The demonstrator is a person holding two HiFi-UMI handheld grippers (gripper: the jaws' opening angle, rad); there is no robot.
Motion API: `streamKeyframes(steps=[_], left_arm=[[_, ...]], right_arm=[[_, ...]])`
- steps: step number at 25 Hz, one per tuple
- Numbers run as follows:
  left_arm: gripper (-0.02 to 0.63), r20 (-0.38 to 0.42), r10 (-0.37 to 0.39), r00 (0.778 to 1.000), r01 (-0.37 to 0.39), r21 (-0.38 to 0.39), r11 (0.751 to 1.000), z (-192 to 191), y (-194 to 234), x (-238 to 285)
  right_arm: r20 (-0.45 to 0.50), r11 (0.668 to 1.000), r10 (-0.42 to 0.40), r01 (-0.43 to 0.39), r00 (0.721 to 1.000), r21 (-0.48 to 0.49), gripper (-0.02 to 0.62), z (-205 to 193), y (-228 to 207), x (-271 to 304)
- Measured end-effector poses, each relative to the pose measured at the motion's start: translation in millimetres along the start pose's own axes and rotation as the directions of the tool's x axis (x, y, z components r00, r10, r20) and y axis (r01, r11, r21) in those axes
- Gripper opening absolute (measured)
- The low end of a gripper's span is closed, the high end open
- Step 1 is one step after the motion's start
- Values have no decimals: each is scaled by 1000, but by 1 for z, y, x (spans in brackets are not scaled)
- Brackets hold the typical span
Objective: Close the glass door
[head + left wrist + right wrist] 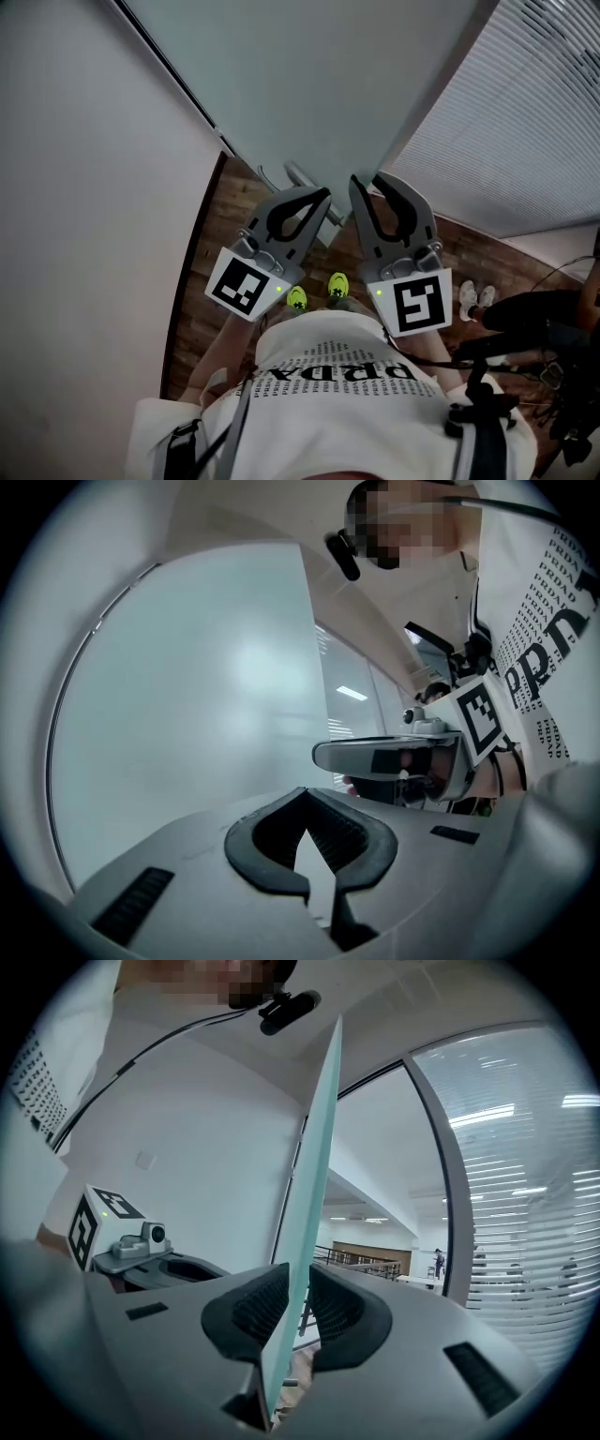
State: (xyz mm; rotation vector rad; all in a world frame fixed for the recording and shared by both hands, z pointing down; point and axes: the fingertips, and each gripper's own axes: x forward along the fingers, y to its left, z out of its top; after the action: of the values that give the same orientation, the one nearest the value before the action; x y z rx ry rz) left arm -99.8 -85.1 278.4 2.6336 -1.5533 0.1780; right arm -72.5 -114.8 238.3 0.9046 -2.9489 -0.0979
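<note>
So: right tongs on the glass, left tongs clenched empty

From my seat, the only readable writing is on the person's white shirt. It spells "PRDA" in black capitals, upside down in the head view. The left gripper view shows the same letters repeated small down the cloth. Each gripper carries a cube with a black-and-white square marker and a green light, the left cube and the right cube.

The frosted glass door stands ajar, and its free edge points toward the person. The right gripper straddles that edge. In the right gripper view the pane runs between the two ribbed pads, one pad on each face, and the jaws are clamped onto it.

The left gripper sits just beside the door on its wall side, close to the metal door handle. In its own view the tips meet at the far end with nothing between them, and the frosted face of the door fills the space behind.

Both grippers are held out low in front of the torso, side by side and angled toward the door's edge. Below the door, on the wooden floor, I can see yellow-green shoes.
</note>
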Motion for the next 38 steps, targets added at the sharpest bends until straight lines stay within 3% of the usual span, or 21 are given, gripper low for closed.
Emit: streamKeyframes(steps=[4, 8, 14, 18, 26, 33, 38], left_arm=[[0, 29, 28, 999, -28, 8, 1000, -15, 0, 7], [0, 52, 45, 998, -46, 27, 999, -6, 2, 8], [0, 38, 2, 999, -4, 50, 999, 15, 3, 9], [0, 11, -20, 1000, 20, 22, 1000, 29, -1, 9], [0, 62, -19, 998, 18, 20, 1000, -16, -3, 13], [0, 86, -3, 996, -3, 68, 998, -15, -2, 12], [0, 178, -21, 984, 0, 122, 993, -5, -4, 12]], right_arm=[[6, 1000, 26, -26, 1000, -5, 60, -15, 3, -1], [2, 999, 38, -38, 999, -12, 60, -16, 4, -1], [-38, 1000, 23, -23, 999, 8, 61, -6, -1, -2], [-76, 999, 20, -17, 997, 39, 61, 1, -6, -1], [-94, 1000, 21, -22, 995, -10, 61, -50, -3, 5], [-51, 997, 27, -31, 998, -69, 61, -46, 0, 2], [6, 986, -13, 14, 1000, -164, 61, -35, 10, -8]])
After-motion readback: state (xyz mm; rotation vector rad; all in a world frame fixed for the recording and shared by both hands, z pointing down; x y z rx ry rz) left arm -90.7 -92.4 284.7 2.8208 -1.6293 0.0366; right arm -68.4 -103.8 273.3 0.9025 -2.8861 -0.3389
